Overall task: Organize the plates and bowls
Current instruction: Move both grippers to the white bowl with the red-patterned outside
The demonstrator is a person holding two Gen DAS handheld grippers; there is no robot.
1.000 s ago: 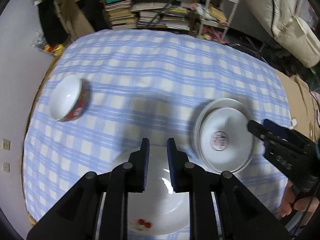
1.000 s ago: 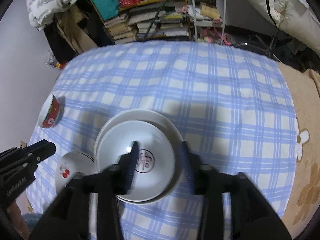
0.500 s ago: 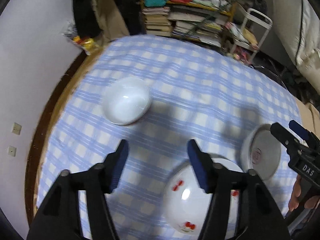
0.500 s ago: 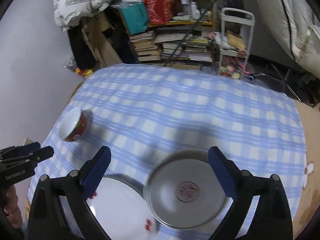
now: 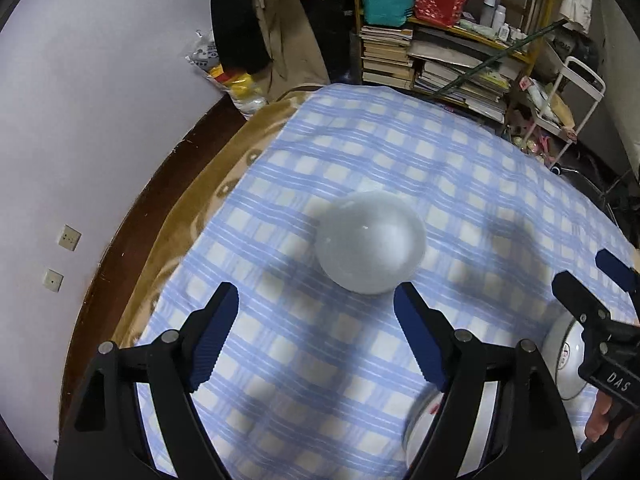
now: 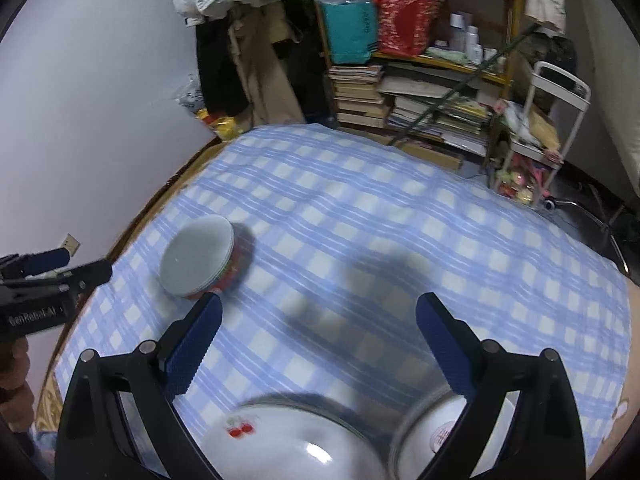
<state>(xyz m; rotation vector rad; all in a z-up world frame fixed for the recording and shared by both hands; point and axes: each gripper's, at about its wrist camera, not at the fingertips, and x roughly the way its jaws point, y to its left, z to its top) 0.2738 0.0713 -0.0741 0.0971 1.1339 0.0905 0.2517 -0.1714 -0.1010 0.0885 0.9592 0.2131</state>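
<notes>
Left gripper (image 5: 316, 334): jaws opening, nothing between, bowl (image 5: 370, 242) just beyond the tips on the checked cloth (image 5: 460, 184). Right gripper (image 6: 318, 338): spread wide, empty, above the cherry plate (image 6: 288, 440) and a blurred, probably stacked plate pile (image 6: 432, 432).

Dim, bluish, motion-blurred near bottom; fisheye edges curve darkly

A blue-and-white checked cloth (image 5: 360, 168) covers the bench under and ahead of the claw. Far ahead stands a yellow shelf (image 6: 460, 62) with stacked books (image 6: 360, 96), a teal bag (image 6: 350, 32) and a red bag (image 6: 404, 22). A white cart (image 6: 556, 120) stands ahead to the right.
</notes>
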